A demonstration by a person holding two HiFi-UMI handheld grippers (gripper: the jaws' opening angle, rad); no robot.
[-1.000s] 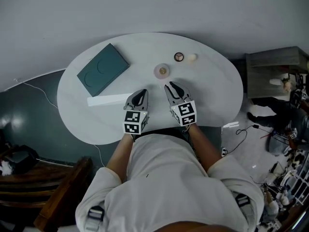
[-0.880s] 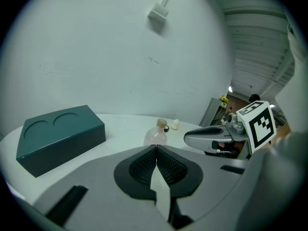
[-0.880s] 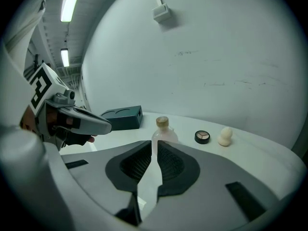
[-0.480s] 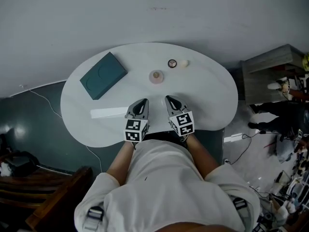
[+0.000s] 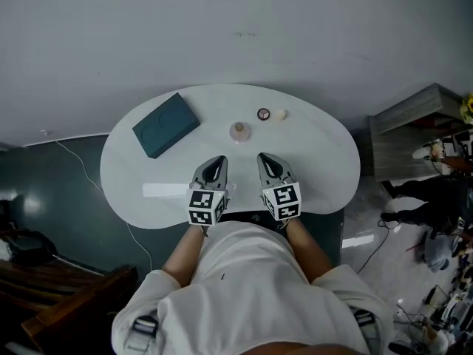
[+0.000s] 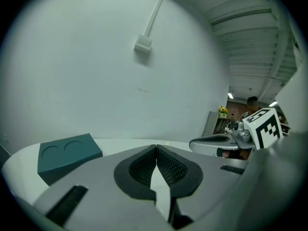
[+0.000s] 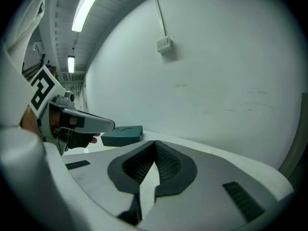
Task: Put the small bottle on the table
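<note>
A small pinkish bottle (image 5: 239,131), seen from above, stands on the white oval table (image 5: 325,161) a little beyond both grippers. My left gripper (image 5: 216,160) hovers over the table's near edge, its jaws shut with nothing between them. My right gripper (image 5: 265,157) sits beside it, also shut and empty. In the left gripper view the pads (image 6: 168,165) meet at the tip, and the right gripper (image 6: 216,143) shows at the right. In the right gripper view the pads (image 7: 166,162) touch, and the left gripper (image 7: 79,121) shows at the left. The bottle is hidden in both gripper views.
A teal box (image 5: 165,124) (image 6: 67,153) (image 7: 122,134) lies at the table's back left. A small dark ring (image 5: 263,114) and a cream round piece (image 5: 280,114) sit at the back. A white strip (image 5: 166,190) lies left of my left gripper. A grey cabinet (image 5: 414,124) stands to the right.
My right gripper's jaws have gone from apart to shut. The head view has drawn back, so the table looks smaller and lower in the frame. The things on the table have not moved.
</note>
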